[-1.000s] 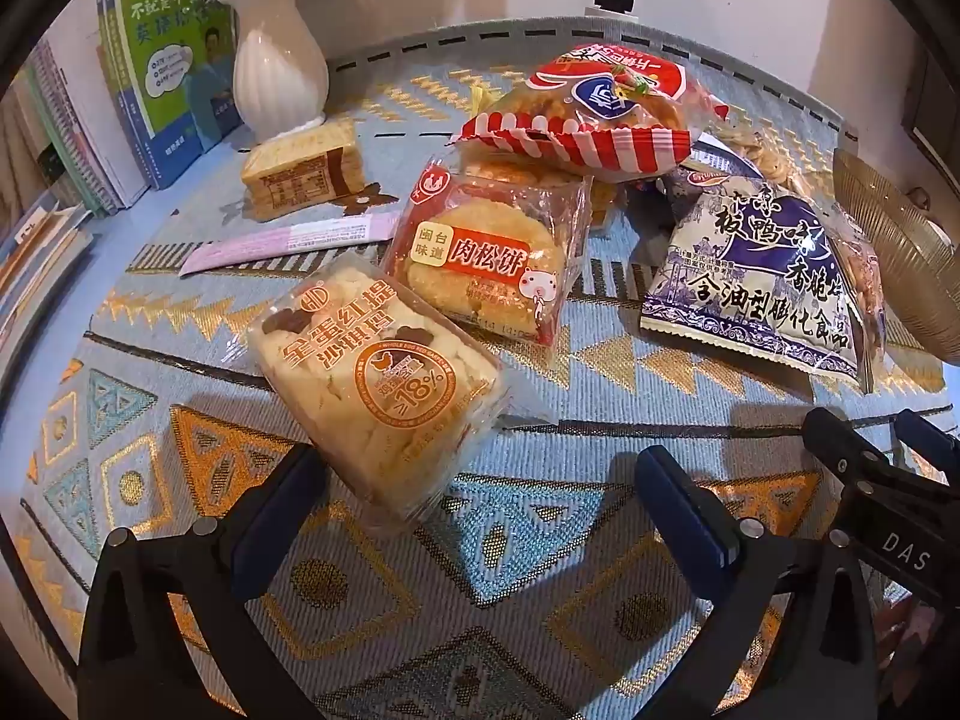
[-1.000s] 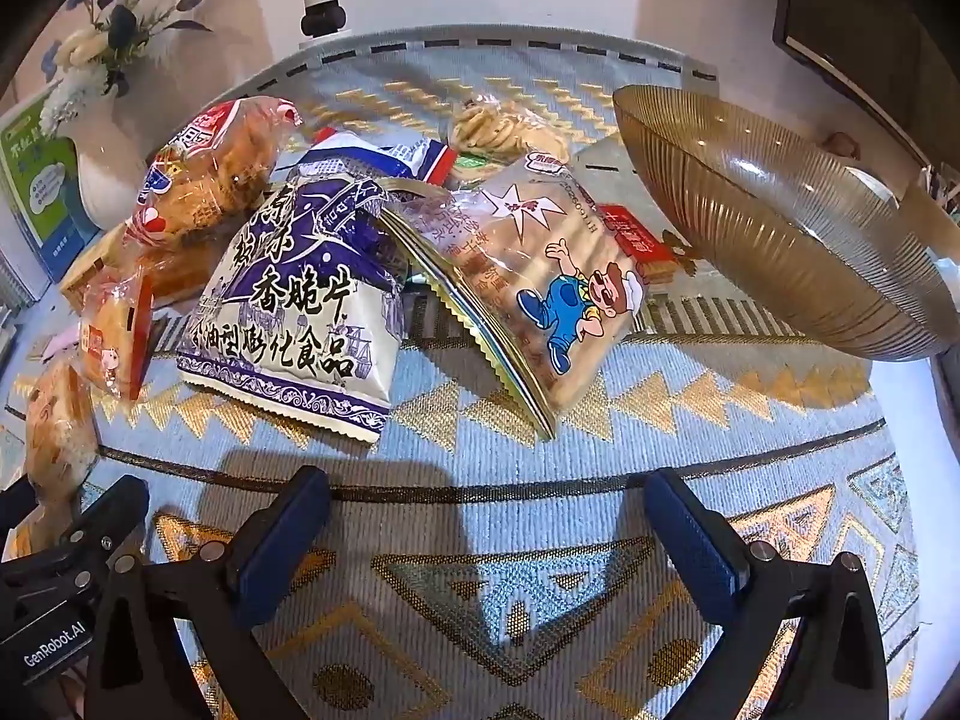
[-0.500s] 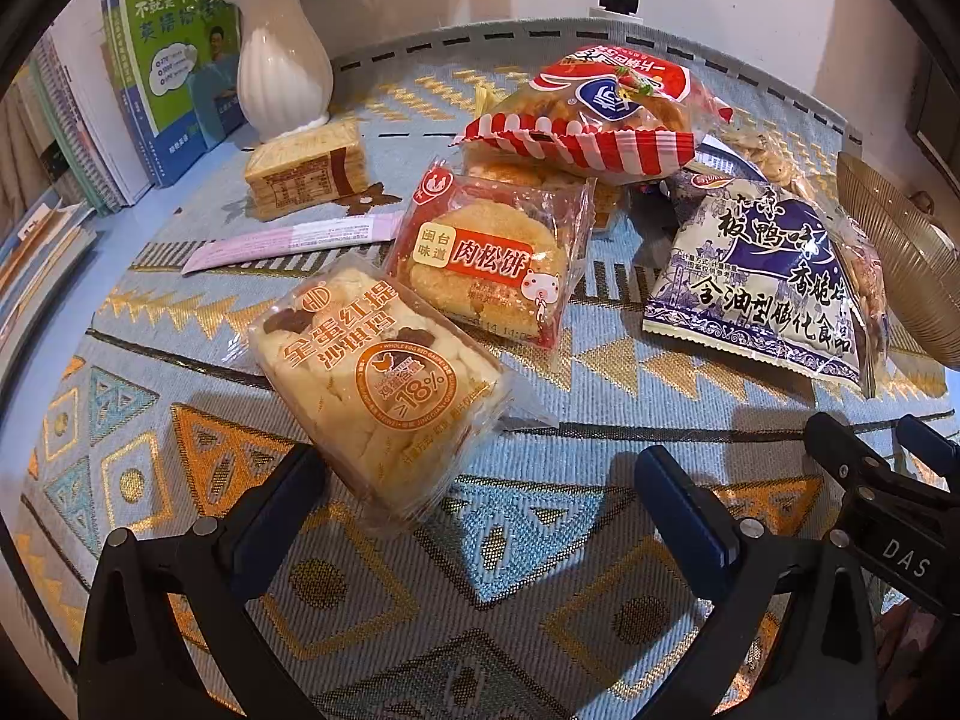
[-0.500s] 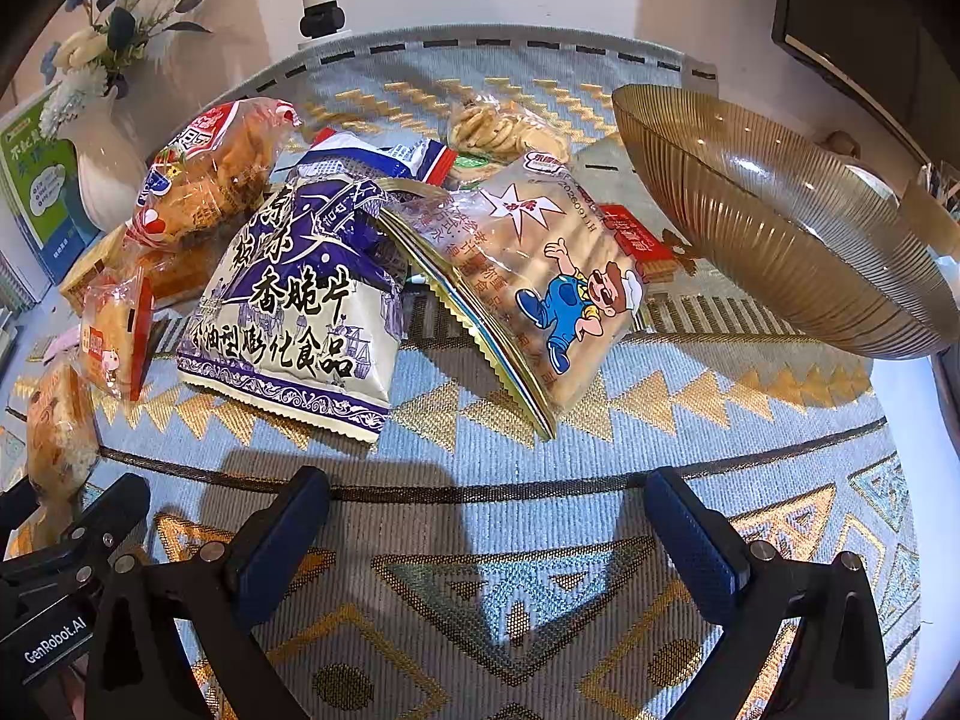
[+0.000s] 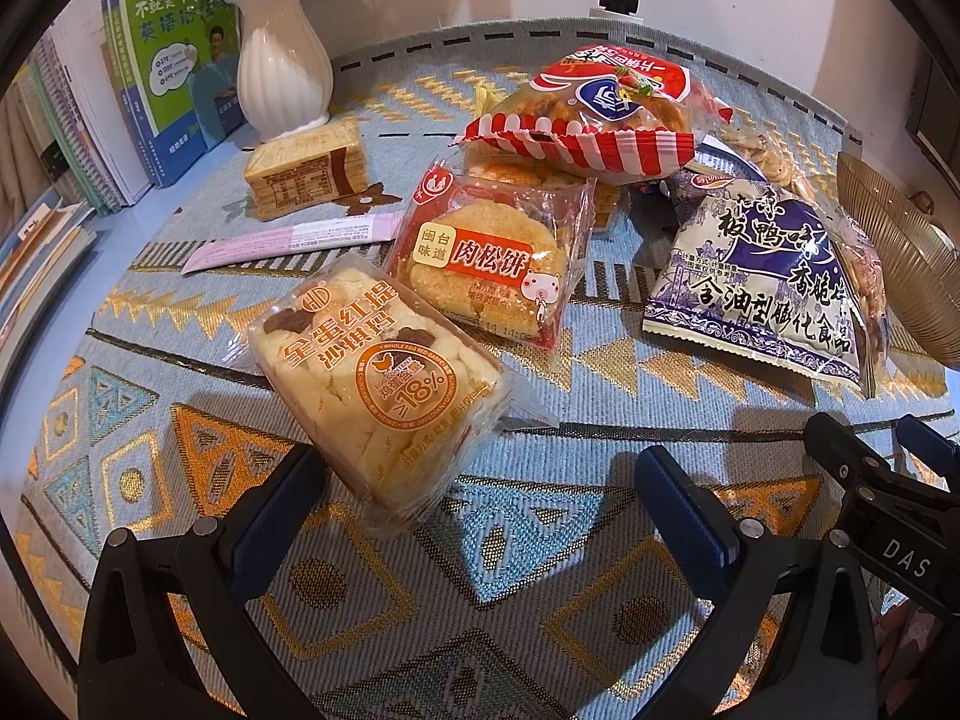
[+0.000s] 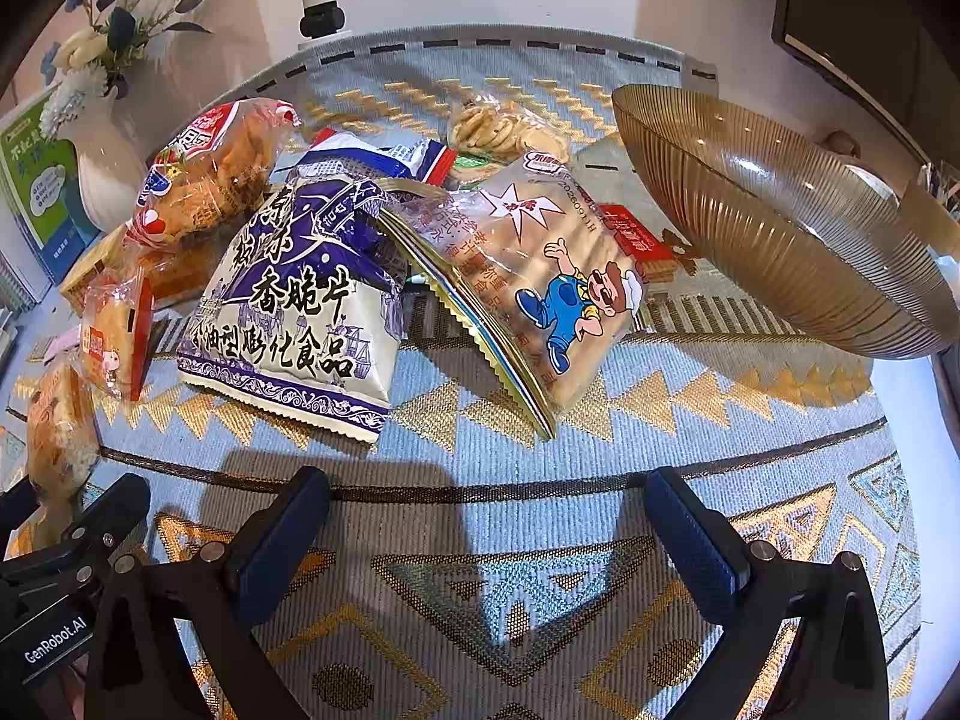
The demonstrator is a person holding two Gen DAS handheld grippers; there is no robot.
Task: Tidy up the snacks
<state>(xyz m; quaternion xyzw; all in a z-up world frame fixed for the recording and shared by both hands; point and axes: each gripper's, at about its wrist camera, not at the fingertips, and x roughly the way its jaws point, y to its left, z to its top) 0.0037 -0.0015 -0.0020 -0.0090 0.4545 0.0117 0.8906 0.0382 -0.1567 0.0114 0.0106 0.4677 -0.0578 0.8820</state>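
Observation:
Several snack packs lie on a patterned cloth. In the left wrist view my left gripper [image 5: 480,483] is open, just short of an egg cake pack [image 5: 384,387]; behind it sit a pork floss cake pack [image 5: 489,258], a red striped bag [image 5: 594,114] and a purple crisps bag [image 5: 768,276]. In the right wrist view my right gripper [image 6: 489,513] is open, empty, near the front of the cloth. Ahead lie the purple crisps bag [image 6: 300,300] and a cartoon biscuit bag [image 6: 540,276]. An amber ribbed bowl [image 6: 780,228] stands at the right.
A white vase [image 5: 282,60] and upright books [image 5: 162,78] stand at the back left, with a wafer pack [image 5: 306,171] and a pink stick pack [image 5: 294,240] nearby. A round cracker bag [image 6: 498,132] and a red pack [image 6: 639,240] lie behind the cartoon bag.
The left gripper's view has shifted slightly, with the packs sitting a touch lower and to the right. The right gripper has barely moved. Nothing was grasped.

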